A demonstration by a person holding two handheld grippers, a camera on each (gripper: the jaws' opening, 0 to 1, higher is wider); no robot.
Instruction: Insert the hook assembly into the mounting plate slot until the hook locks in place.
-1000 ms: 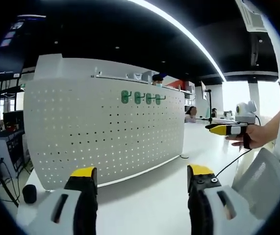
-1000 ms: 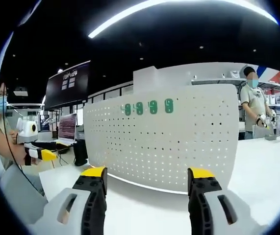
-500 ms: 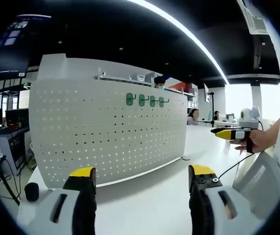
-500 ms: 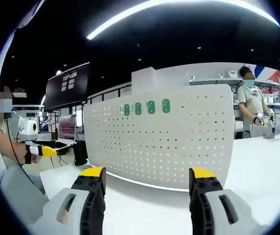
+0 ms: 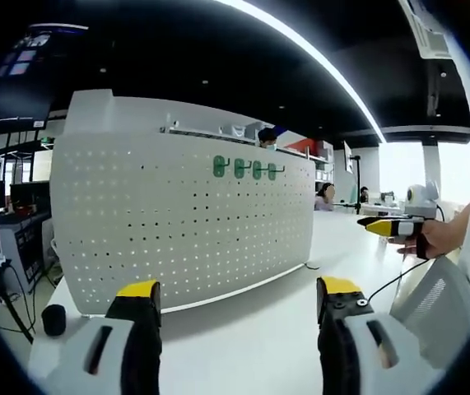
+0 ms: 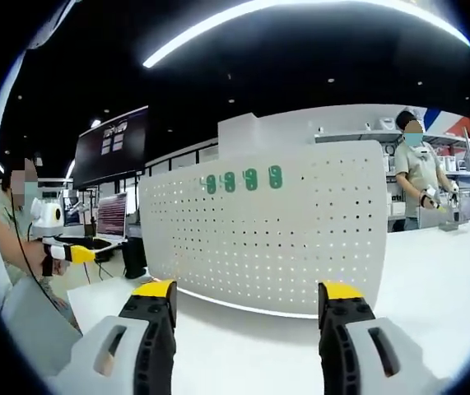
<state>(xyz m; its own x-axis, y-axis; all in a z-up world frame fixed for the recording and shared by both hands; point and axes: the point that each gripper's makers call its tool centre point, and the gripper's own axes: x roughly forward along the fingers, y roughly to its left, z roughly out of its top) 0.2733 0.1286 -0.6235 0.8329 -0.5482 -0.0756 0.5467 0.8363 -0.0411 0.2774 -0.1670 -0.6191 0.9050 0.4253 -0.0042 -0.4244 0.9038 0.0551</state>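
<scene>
since both grippers hang back from the white pegboard (image 5: 181, 218) with jaws spread wide and nothing between them, the risk is a judgement: neither the left gripper (image 5: 239, 296) nor the right gripper (image 6: 247, 296) carries a hook, so reaching in could knock one of the four green hooks (image 5: 247, 169) already seated in a row near the board's top edge, or tip the board where it stands upright on the white table (image 5: 251, 337). swinging either hand aside would also drop the board out of sight. in the left gripper view the right gripper (image 5: 391, 227) shows well off past the board's far end. a wall screen (image 6: 113, 144) carries writing too small to read; no brand or label is legible.
</scene>
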